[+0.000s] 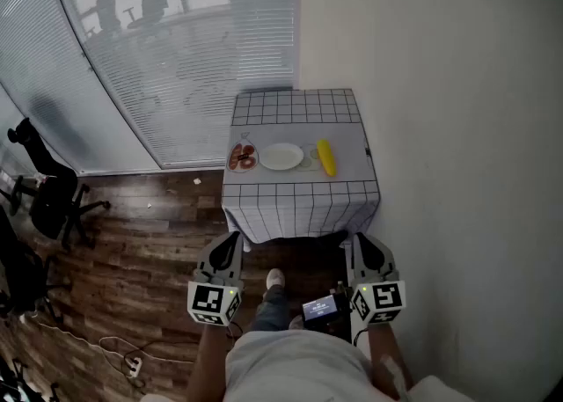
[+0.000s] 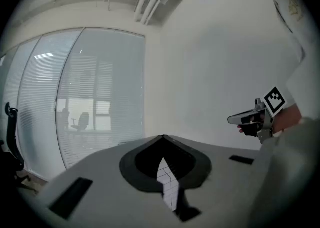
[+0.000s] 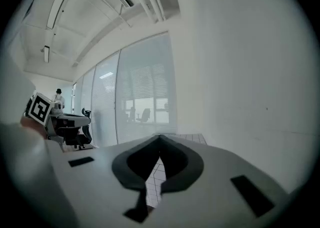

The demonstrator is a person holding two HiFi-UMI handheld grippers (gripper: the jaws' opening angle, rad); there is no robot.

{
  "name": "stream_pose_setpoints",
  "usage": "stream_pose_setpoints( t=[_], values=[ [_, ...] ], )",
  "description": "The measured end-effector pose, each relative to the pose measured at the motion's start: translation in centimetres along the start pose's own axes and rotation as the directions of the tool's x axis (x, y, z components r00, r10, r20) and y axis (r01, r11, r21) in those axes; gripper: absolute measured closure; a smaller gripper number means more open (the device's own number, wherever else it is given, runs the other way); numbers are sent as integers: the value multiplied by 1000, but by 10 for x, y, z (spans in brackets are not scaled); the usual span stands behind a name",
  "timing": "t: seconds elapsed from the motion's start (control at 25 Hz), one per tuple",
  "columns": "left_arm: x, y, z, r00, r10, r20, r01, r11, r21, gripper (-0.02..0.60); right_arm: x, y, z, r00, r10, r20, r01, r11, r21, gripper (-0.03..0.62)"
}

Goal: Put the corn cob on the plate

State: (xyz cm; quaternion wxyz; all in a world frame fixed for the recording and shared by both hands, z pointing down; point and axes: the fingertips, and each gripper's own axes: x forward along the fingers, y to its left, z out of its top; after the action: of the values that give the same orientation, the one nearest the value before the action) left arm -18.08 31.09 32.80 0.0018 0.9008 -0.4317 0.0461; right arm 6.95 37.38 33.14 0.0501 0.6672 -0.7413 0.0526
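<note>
A yellow corn cob (image 1: pixel 326 157) lies on the right side of a small table (image 1: pixel 299 202) covered in a checked cloth. To its left sits an empty white plate (image 1: pixel 281 157). Both grippers hang low in front of the table, well short of it. My left gripper (image 1: pixel 234 237) and right gripper (image 1: pixel 361 238) have their jaws closed tip to tip with nothing between them. In the left gripper view the shut tips (image 2: pixel 163 136) frame a sliver of checked cloth (image 2: pixel 169 184). The right gripper view shows the same for its shut tips (image 3: pixel 160 135).
A second plate with reddish food (image 1: pixel 242 157) sits at the table's left. A white wall runs along the right and a glass wall with blinds (image 1: pixel 176 48) stands behind. Office chairs (image 1: pixel 53 198) and a floor cable with a power strip (image 1: pixel 132 361) lie to the left.
</note>
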Motion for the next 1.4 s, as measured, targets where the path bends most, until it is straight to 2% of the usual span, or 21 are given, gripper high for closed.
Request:
stream_pose_setpoints(
  t=[0.44,0.8,0.92,1.08,1.4],
  values=[
    [7,-6,3,1000,27,-1,-26,1000,6,574,4,-11,5,1000,12,3,-12,1000,-14,588],
    [29,-1,1,1000,22,-15,-21,1000,15,574,19,-26,0,1000,-29,1,29,997,-67,588],
    [42,4,-2,999,22,-26,-21,1000,11,574,31,-33,-1,998,-55,-7,54,993,-107,588],
    [62,16,-10,999,23,-38,-23,1000,-1,574,53,-35,-2,999,-46,-15,44,992,-118,588],
    [136,57,-17,999,-22,-31,21,1000,-18,574,128,-40,-4,997,-63,-42,57,991,-124,588]
  ],
)
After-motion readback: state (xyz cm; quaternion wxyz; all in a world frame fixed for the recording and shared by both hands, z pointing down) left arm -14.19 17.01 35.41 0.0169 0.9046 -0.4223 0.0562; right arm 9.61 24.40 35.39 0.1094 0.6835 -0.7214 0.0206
